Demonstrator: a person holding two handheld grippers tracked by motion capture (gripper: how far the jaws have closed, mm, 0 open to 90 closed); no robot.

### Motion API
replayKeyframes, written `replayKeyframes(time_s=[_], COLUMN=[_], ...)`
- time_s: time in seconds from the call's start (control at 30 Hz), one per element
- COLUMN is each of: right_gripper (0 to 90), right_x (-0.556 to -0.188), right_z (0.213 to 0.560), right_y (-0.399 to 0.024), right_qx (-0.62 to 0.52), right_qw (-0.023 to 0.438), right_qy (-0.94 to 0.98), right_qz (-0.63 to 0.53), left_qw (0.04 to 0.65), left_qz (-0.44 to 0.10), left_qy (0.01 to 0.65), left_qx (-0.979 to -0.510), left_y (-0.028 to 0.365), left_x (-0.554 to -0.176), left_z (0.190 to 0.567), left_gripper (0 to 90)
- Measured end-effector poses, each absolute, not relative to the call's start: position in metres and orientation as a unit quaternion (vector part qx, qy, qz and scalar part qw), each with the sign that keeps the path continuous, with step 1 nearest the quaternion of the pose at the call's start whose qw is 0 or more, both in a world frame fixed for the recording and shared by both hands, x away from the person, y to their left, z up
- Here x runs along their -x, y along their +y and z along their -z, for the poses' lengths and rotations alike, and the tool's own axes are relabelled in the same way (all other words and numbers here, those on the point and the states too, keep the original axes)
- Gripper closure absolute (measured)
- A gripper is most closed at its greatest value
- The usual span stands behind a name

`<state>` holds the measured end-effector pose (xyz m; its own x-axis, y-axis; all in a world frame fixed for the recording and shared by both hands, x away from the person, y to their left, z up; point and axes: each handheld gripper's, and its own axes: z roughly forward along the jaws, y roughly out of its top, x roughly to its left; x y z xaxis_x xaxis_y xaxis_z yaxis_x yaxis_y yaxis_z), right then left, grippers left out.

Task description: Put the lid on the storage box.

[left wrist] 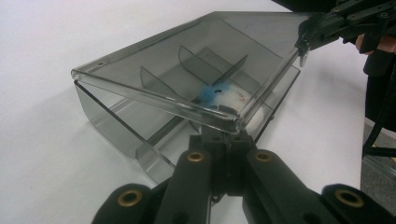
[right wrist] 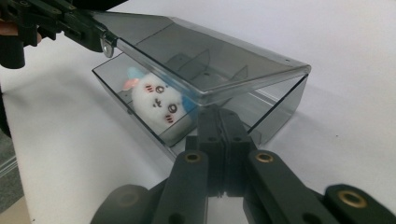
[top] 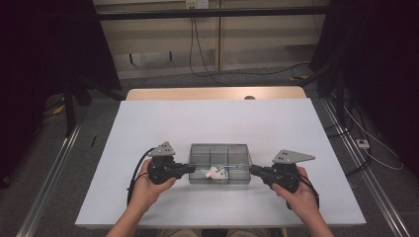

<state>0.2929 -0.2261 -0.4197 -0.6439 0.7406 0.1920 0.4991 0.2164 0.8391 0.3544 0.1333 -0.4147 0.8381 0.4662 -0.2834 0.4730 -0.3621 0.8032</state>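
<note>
lifting the lid looks like the step in hand: in the high view the left gripper (top: 190, 169) and right gripper (top: 253, 170) flank the smoky compartment box (top: 220, 150), mid-table. left gripper view: jaws clamped on the raised lid (left wrist: 187, 60). right gripper view: likewise clamped; plush toy (right wrist: 156, 103) inside. next, swing the lid evenly.

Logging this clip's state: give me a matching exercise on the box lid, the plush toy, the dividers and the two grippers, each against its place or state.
Things:
1. lid
2. plush toy
3. dividers
4. left gripper and right gripper

States:
a. standing upright inside the box
b. clamped on the lid's front edge, one at each end
c. tilted, front edge lifted
d. lying in a front compartment

Pairs: 1-c, 2-d, 3-a, 4-b
</note>
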Motion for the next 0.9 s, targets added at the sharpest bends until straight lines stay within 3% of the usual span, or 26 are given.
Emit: replayKeyframes(time_s=[0.9], right_gripper=[88.2], right_x=[-0.281], right_z=[0.423], right_y=[-0.22], right_qx=[-0.389], right_qw=[0.118], right_qy=[0.784], right_qz=[-0.469], left_qw=[0.475], left_qz=[0.008], left_qy=[0.285], left_qx=[-0.832], left_y=[0.147], left_x=[-0.339], left_z=[0.419], left_gripper=[90.0])
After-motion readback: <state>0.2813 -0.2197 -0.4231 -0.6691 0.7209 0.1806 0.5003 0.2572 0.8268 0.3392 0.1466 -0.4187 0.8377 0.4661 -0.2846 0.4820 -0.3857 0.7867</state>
